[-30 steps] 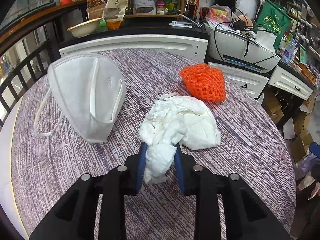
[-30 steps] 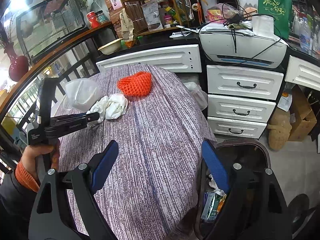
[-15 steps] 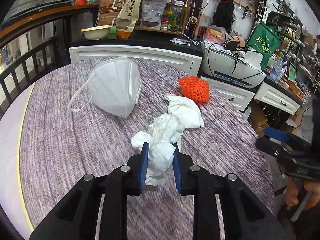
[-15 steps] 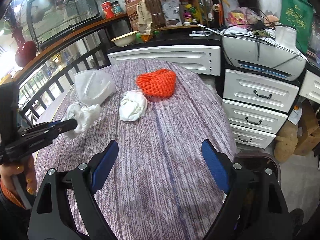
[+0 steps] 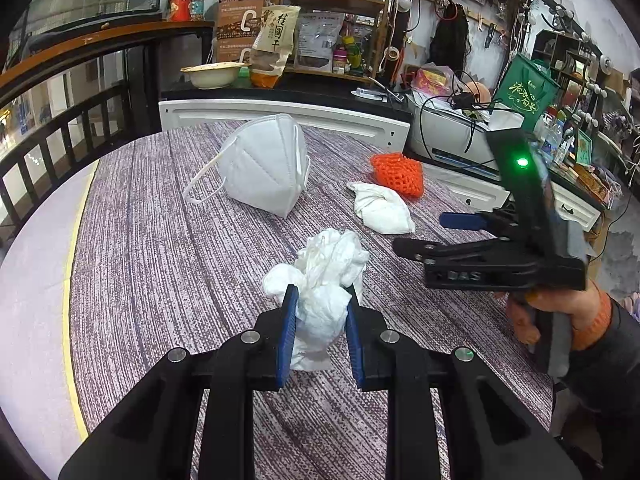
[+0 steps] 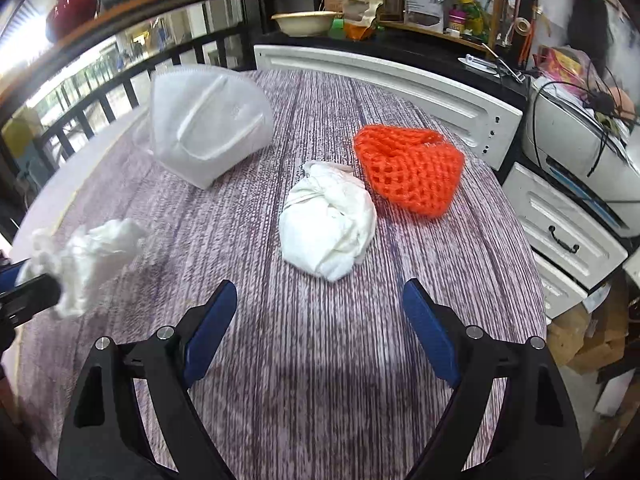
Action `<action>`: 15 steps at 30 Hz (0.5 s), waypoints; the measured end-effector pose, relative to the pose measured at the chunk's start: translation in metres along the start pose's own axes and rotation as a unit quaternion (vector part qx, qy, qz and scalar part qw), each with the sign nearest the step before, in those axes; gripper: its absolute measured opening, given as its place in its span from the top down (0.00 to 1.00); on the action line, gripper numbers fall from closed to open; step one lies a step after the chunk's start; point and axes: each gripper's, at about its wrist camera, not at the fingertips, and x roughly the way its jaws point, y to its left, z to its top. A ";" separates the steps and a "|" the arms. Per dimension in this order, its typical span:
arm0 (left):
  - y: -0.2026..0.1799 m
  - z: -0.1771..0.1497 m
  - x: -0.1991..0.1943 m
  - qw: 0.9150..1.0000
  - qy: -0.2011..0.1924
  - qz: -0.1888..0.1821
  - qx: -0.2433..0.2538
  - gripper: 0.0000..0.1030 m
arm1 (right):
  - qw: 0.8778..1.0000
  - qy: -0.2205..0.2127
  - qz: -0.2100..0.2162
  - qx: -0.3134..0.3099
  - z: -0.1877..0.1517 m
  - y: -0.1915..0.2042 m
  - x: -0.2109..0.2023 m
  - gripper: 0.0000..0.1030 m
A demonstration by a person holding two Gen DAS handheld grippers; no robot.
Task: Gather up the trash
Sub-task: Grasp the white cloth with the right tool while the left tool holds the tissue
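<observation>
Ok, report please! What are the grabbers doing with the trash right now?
Left gripper shut on crumpled tissue. Right gripper open, empty, facing white wad. Face mask, orange net on table. Nothing in the way.

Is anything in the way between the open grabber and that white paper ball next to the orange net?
Nothing visible. Only bare tablecloth lies between the right gripper and the paper ball; the orange net sits behind it.

Cluttered shop or home backroom: stocked shelves [image 5: 320,20], printer [image 5: 452,136], round table [image 5: 160,240].
</observation>
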 end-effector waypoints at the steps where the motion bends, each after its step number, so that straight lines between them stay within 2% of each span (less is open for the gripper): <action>1: 0.001 -0.001 0.000 1.000 0.000 -0.003 -0.003 0.78 | 1.000 0.005 -0.004 -0.004 0.005 0.002 0.006 0.21; 6: 0.005 -0.002 -0.001 1.000 -0.002 -0.012 -0.013 0.78 | 0.999 0.014 -0.027 -0.014 0.019 0.004 0.029 0.36; 8: 0.006 -0.004 -0.001 1.000 -0.001 -0.015 -0.014 0.78 | 1.000 0.012 -0.025 -0.008 0.023 0.002 0.030 0.46; 10: 0.005 -0.006 0.000 1.000 0.001 -0.014 -0.011 0.78 | 1.000 0.014 -0.019 -0.003 0.024 0.002 0.029 0.67; 12: 0.004 -0.008 0.000 1.000 0.004 -0.015 -0.012 0.78 | 0.999 0.008 -0.034 -0.013 0.022 0.005 0.026 0.79; 15: 0.003 -0.010 0.000 1.000 0.005 -0.017 -0.014 0.78 | 1.000 0.005 -0.023 -0.015 0.017 0.007 0.021 0.84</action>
